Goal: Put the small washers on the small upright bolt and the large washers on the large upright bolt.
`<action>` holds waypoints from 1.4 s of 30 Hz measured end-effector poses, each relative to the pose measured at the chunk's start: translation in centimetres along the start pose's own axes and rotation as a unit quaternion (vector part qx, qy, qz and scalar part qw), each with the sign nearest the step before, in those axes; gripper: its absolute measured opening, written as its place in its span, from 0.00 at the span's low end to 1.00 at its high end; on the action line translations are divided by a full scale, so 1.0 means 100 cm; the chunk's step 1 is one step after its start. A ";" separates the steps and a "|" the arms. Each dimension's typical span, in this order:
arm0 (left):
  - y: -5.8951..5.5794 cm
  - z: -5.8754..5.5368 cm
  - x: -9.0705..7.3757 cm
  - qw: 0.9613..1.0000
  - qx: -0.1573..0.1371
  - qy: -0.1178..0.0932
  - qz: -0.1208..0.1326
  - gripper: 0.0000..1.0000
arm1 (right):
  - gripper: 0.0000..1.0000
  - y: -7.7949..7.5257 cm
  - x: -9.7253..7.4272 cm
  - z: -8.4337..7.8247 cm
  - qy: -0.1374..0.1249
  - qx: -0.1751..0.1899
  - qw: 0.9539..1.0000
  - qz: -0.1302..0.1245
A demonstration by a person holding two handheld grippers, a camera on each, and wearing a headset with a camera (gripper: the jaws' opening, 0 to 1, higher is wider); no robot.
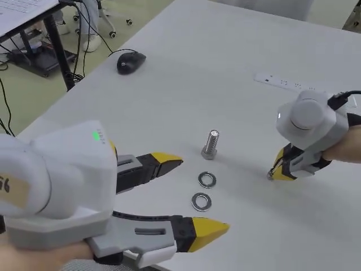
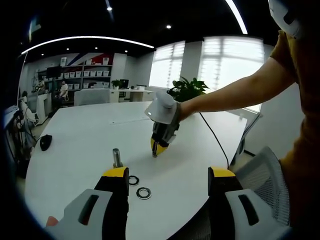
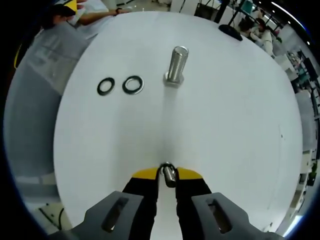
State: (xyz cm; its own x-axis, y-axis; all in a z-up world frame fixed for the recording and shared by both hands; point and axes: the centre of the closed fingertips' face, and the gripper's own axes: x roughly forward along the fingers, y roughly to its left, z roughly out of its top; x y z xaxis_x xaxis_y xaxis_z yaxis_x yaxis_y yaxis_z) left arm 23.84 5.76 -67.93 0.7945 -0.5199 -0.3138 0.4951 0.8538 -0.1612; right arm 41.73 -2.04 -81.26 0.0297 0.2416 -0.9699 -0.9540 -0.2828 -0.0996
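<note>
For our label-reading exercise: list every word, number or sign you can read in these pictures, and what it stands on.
"56", cut off by the picture's edge: tan label on the left tongs.
Printed sheet: lines too blurred to read.
White strip on the table: marks too small to read.

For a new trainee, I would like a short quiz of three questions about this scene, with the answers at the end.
1. True or false: the left tool is open.
2. How many washers lie flat on the table beside the upright bolt?
3. What is between the jaws of the right tool?
A. a small metal part
B. a computer mouse
C. nothing

Key: 1 true; 2 two; 3 A.
</note>
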 end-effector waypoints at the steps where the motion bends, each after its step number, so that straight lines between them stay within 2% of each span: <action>1: 0.000 0.000 0.000 1.000 0.000 0.000 0.000 0.63 | 0.13 0.000 0.000 0.000 -0.002 0.001 1.000 0.001; 9: -0.001 -0.001 0.002 1.000 0.001 0.003 -0.003 0.63 | 0.18 0.000 -0.003 0.001 -0.018 0.011 1.000 0.003; 17: -0.002 0.000 0.001 1.000 0.007 0.004 -0.006 0.63 | 0.18 -0.001 -0.018 -0.007 -0.021 0.023 0.999 -0.014; 22: -0.005 0.001 0.000 1.000 0.013 0.004 -0.009 0.63 | 0.18 0.006 -0.026 -0.013 -0.020 0.031 0.999 -0.020; 27: -0.008 0.003 -0.002 1.000 0.019 0.004 -0.011 0.63 | 0.18 0.020 -0.033 -0.012 -0.026 0.036 0.999 -0.021; 35: -0.014 0.005 -0.007 1.000 0.027 -0.001 -0.013 0.63 | 0.18 0.052 -0.036 0.009 -0.042 0.024 0.999 -0.004; 39: -0.015 0.003 -0.011 1.000 0.028 0.000 -0.012 0.63 | 0.18 0.068 -0.030 0.030 -0.053 0.004 0.999 0.013; 42: -0.015 0.003 -0.015 1.000 0.028 -0.002 -0.009 0.63 | 0.18 0.075 -0.024 0.047 -0.060 -0.011 0.998 0.021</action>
State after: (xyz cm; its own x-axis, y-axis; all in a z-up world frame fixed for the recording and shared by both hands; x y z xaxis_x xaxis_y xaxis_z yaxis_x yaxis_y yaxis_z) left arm 22.05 5.25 -66.93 0.7863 -0.5356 -0.3081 0.5283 0.8413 -0.1144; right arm 33.08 -0.36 -78.67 -0.0469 0.3386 -0.9398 -0.9468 -0.3149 -0.0662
